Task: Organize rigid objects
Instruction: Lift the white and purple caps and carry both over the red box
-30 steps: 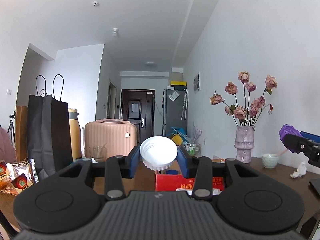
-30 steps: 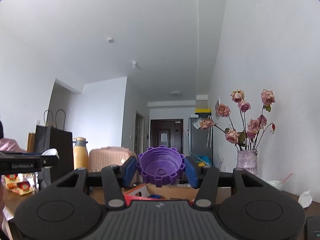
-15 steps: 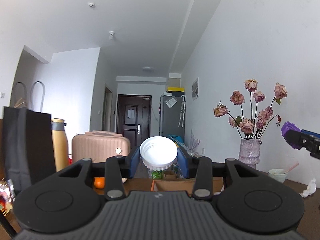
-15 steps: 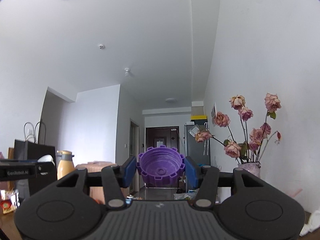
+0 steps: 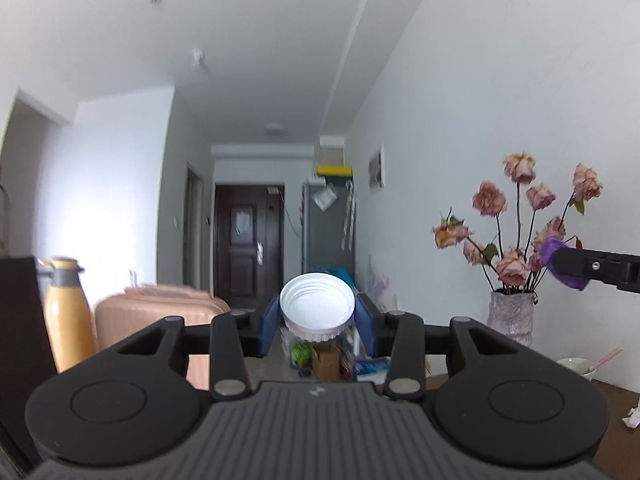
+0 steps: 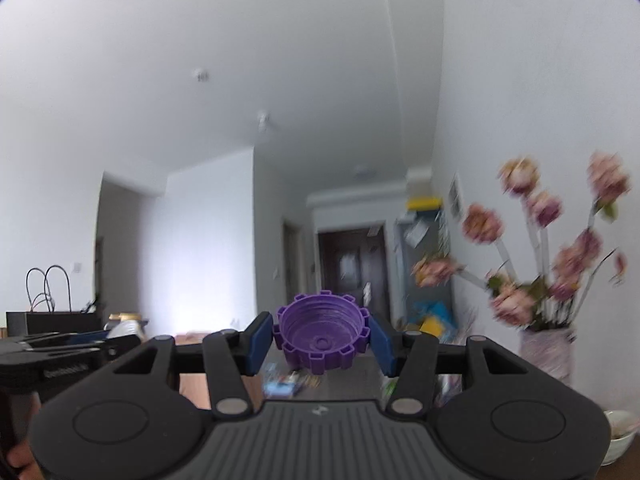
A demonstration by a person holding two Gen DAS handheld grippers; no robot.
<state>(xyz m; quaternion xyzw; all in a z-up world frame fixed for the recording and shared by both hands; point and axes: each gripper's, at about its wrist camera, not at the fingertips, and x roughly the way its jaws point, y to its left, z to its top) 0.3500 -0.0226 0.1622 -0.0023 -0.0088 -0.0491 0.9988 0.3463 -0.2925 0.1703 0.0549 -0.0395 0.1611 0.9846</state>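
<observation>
The left gripper [image 5: 317, 320] is clamped on a white cap [image 5: 317, 306], its blue pads [image 5: 269, 326] pressing both sides of the ribbed rim, with the open, threaded inside facing the camera. The cap is held in the air, level, well above the cluttered floor seen below it. The right gripper [image 6: 320, 340] grips a purple cap [image 6: 321, 334] in the same way: the blue pads [image 6: 256, 340] sit against its notched, gear-like edge, the hollow side turned to the lens. Both sets of jaws stand partly closed, as far as the caps allow. In the left wrist view the right gripper comes in from the right edge, its purple cap [image 5: 558, 258] showing in front of a vase [image 5: 512, 316] of dried roses [image 5: 520, 220] that stands on a dark table [image 5: 616, 400], near a small white bowl [image 5: 576, 366]. In the right wrist view the left gripper [image 6: 120, 336] shows at the left edge with the white cap [image 6: 126, 328] at its tip. Farther back stand a yellow flask [image 5: 64, 312], a pink suitcase [image 5: 156, 316], a dark door [image 5: 248, 244] and a grey fridge [image 5: 328, 228]. The right wrist view is blurred around the flowers.
</observation>
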